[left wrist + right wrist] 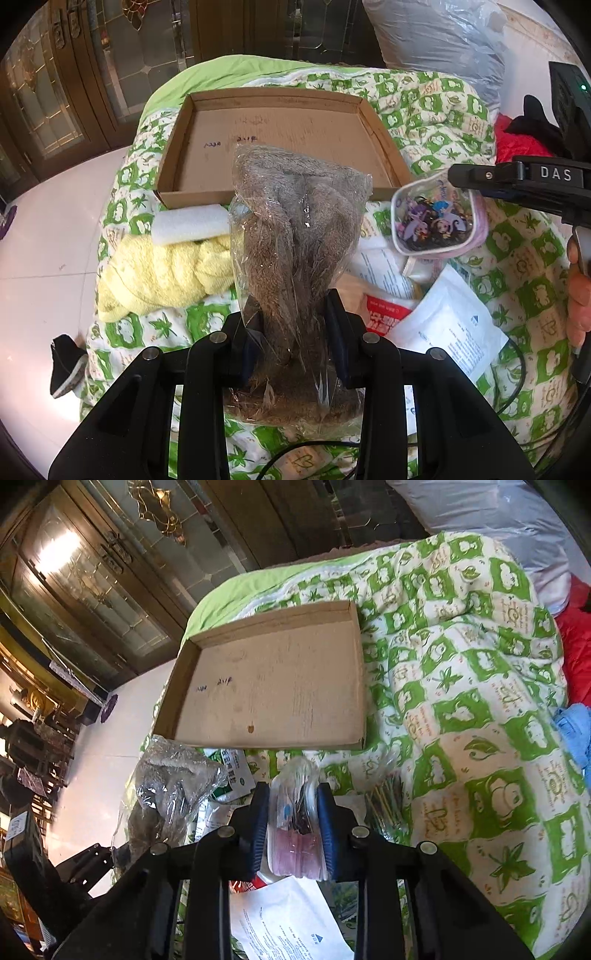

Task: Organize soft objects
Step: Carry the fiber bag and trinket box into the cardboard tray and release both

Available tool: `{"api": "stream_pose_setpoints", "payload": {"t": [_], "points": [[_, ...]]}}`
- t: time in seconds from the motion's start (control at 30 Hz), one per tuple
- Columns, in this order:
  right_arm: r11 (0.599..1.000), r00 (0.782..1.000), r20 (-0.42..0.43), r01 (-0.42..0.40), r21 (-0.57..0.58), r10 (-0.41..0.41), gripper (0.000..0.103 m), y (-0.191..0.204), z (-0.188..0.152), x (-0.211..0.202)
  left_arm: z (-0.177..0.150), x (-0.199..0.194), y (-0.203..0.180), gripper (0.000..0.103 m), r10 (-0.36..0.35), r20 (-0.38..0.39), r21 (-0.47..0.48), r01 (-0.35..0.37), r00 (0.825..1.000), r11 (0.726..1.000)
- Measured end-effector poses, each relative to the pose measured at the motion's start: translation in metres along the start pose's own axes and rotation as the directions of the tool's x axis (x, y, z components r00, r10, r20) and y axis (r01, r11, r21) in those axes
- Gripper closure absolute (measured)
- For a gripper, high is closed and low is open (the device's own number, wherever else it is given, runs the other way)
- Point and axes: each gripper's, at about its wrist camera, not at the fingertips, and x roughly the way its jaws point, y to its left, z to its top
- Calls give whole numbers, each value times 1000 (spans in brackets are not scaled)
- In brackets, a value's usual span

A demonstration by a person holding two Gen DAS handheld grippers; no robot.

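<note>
Transport looks like the step in hand: left tongs [291, 332] clamp a bagged grey plush [295, 229], right tongs [293, 830] clamp a clear pouch [295, 819], both lifted near the cardboard tray [177, 698] on the bed (tray bare inside). Next: carry over its near wall, then release.

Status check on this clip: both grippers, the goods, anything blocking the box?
Left gripper shut on bagged brown plush. Right gripper shut on clear pouch. Cardboard box empty, both items short of it. Path clear.
</note>
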Motion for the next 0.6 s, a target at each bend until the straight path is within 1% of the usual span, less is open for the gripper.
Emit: {"api": "stream_pose_setpoints", "payload": {"t": [0.37, 0.5, 0.6], "points": [[1000, 998, 60, -15, -19, 16, 78, 4, 33, -8, 45, -5, 13, 70, 10, 29, -18, -9, 1000, 1000], [1000, 994, 109, -29, -4, 29, 78, 3, 53, -5, 66, 2, 16, 70, 14, 29, -26, -13, 999, 1000], [999, 987, 155, -41, 18, 38, 78, 1, 71, 6, 84, 15, 19, 70, 19, 23, -31, -18, 1000, 999]]}}
